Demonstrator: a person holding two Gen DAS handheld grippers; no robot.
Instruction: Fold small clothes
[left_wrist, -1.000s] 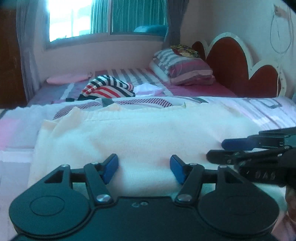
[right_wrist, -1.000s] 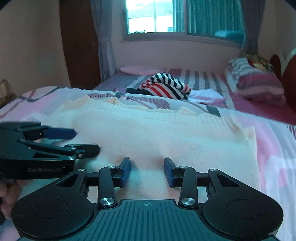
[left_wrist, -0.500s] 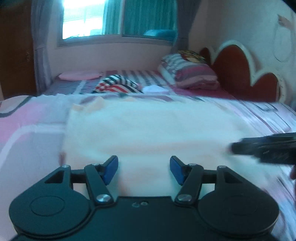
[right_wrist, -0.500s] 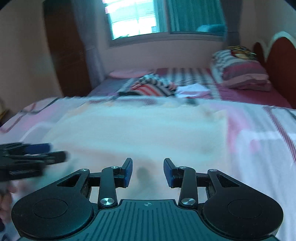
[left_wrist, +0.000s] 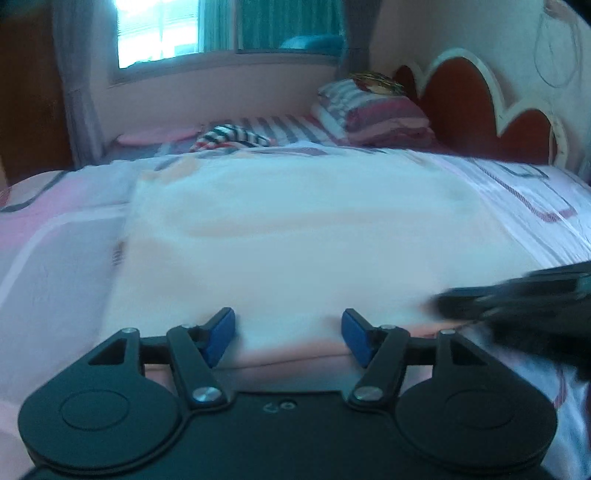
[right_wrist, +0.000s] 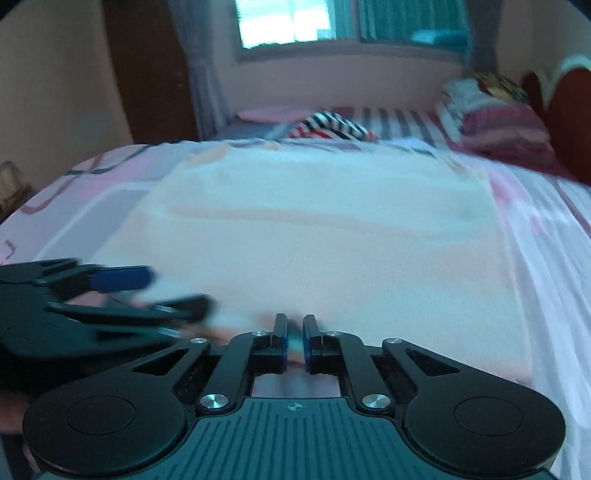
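Observation:
A cream knitted garment (left_wrist: 314, 240) (right_wrist: 325, 240) lies flat on the pink bedspread (left_wrist: 55, 258). My left gripper (left_wrist: 288, 328) hovers at its near hem, open and opening slightly, the hem lying between the blue pads without being pressed. My right gripper (right_wrist: 294, 328) is at the same hem further right; its jaws are closing to a narrow slit with a fold of cream cloth pinched between them. Each gripper shows blurred in the other's view: the left gripper (right_wrist: 147, 291) and the right gripper (left_wrist: 443, 299).
A striped red, white and black garment (left_wrist: 229, 138) (right_wrist: 332, 125) lies further back on the bed. Stacked striped pillows (left_wrist: 376, 114) rest against the red headboard (left_wrist: 461, 99). A window and curtains are behind.
Both grippers have drawn back to the garment's near hem, which now shows. The right jaws have closed from wide apart onto the hem. The left jaws stay apart.

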